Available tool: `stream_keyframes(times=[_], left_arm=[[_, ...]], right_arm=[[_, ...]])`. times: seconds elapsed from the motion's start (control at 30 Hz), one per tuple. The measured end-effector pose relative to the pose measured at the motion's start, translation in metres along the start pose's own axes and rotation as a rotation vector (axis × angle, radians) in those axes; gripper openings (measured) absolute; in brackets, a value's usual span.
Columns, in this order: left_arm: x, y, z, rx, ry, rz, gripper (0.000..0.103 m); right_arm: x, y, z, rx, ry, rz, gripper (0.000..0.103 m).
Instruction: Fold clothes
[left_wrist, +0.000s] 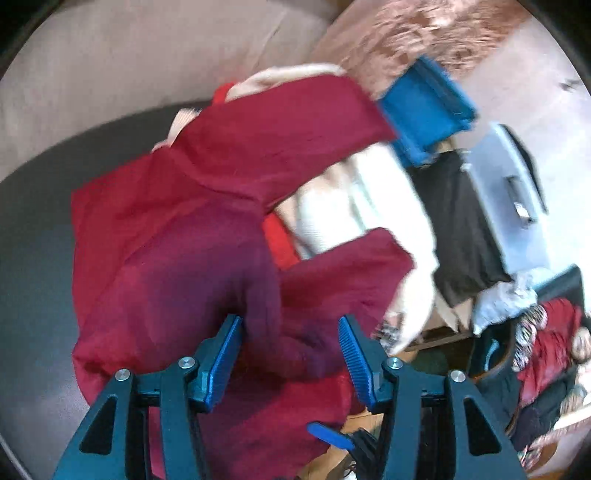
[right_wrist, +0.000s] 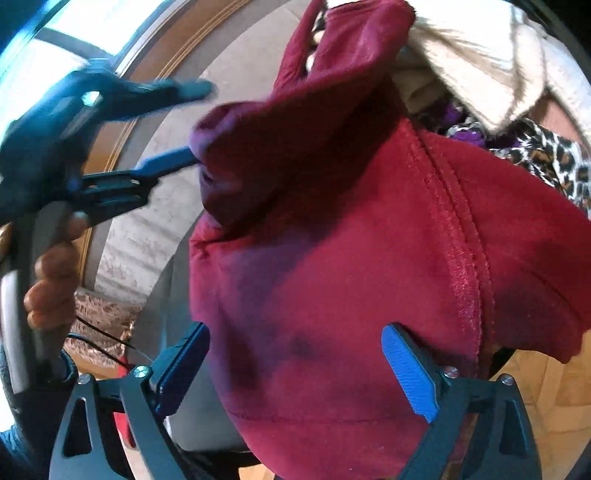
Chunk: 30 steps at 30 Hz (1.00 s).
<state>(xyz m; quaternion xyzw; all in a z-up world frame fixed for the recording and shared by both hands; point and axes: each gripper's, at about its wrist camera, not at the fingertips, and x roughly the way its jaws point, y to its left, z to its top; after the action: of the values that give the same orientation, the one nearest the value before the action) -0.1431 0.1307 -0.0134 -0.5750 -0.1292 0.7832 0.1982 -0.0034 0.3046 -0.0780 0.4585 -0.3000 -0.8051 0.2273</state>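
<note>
Sofa behind; both tools (left_wrist: 290, 354) (right_wrist: 295, 363) seemingly spread, downtilted.

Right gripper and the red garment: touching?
Cannot tell. In the right wrist view the right gripper stands wide open around the red garment, but no plain contact or gap shows.

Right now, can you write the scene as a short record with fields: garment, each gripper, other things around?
garment: dark red garment, spread loosely, not yet folded
left gripper: jaws open, red cloth between them, pads not pressing
right gripper: jaws open over the red cloth, nothing gripped
under the red garment: cream garment
near: leopard-print cloth, blue bin
image: blurred in places
</note>
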Motion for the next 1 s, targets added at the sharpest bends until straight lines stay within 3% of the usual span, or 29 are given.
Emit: stream_keyframes(times=[0.1,0.23,0.6,0.7,0.8,1.0], left_arm=[[0.018,0.004,0.004,-0.022,0.051,0.022,0.027],[0.021,0.016,-0.004,-0.013,0.053,0.040,0.011],[-0.034,0.073,-0.033,-0.092,-0.114,0.025,0.006],[-0.058,0.105,-0.047,-0.167,-0.148,-0.013,0.006],[-0.087,0.136,-0.063,-0.192,-0.183,0.010,0.006],[-0.107,0.210,-0.110,-0.279,-0.169,0.053,0.006]], right_arm=[[0.002,-0.001,-0.001,0.036,-0.012,0.003,0.098],[0.010,0.007,-0.006,0.059,-0.018,-0.014,0.098],[0.005,0.012,-0.013,-0.015,-0.027,-0.085,0.100],[0.008,0.015,-0.014,-0.011,-0.033,-0.092,0.100],[0.016,0.023,-0.016,-0.027,-0.035,-0.101,0.100],[0.024,0.035,-0.021,-0.064,-0.018,-0.081,0.101]])
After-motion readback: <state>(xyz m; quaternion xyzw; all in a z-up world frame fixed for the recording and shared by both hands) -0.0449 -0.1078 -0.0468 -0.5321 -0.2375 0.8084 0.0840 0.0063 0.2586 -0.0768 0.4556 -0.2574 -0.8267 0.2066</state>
